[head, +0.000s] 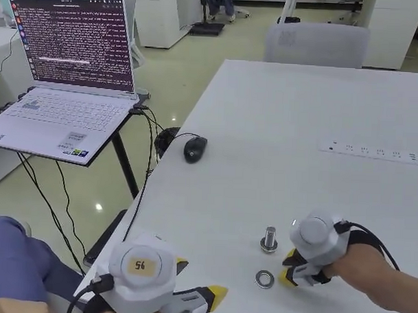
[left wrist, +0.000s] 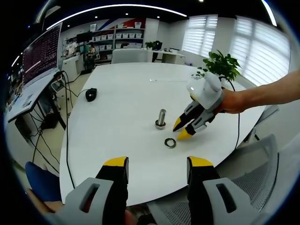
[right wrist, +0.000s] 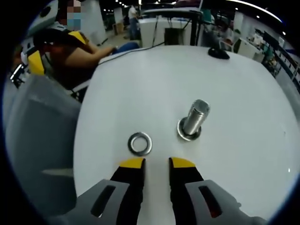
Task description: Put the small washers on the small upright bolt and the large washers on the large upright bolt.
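The washer (right wrist: 140,143) lies flat on the white table (right wrist: 234,84), just beyond my right gripper (right wrist: 154,163). In the right gripper view it sits at about eleven o'clock from the jaw tips, not touching them. The bolt (right wrist: 194,119) stands upright at one o'clock, a little further out (a ring sits at its foot; washer or flange, I cannot tell). My right jaws stand a narrow gap apart, holding nothing. My left gripper (left wrist: 158,161) hangs at the table's edge, jaws spread wide and empty, with washer and bolt near twelve o'clock ahead.
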Demonstrator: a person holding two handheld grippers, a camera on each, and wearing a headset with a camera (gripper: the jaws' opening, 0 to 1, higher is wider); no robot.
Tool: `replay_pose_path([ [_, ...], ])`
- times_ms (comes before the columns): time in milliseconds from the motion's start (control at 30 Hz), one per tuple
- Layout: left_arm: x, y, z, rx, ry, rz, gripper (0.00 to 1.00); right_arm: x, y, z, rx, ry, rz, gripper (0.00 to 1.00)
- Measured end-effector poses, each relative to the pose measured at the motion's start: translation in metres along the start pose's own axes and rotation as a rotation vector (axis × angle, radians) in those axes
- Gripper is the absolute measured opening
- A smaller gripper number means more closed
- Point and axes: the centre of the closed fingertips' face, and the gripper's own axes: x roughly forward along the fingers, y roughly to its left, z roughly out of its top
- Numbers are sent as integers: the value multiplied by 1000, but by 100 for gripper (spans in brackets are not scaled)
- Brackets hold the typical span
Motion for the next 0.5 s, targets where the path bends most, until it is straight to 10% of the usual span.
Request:
replay_pose_path([
  [500, -2, -1, -1, -3, 1, 2, 49, 14, 17, 15, -113, 7, 53, 29],
])
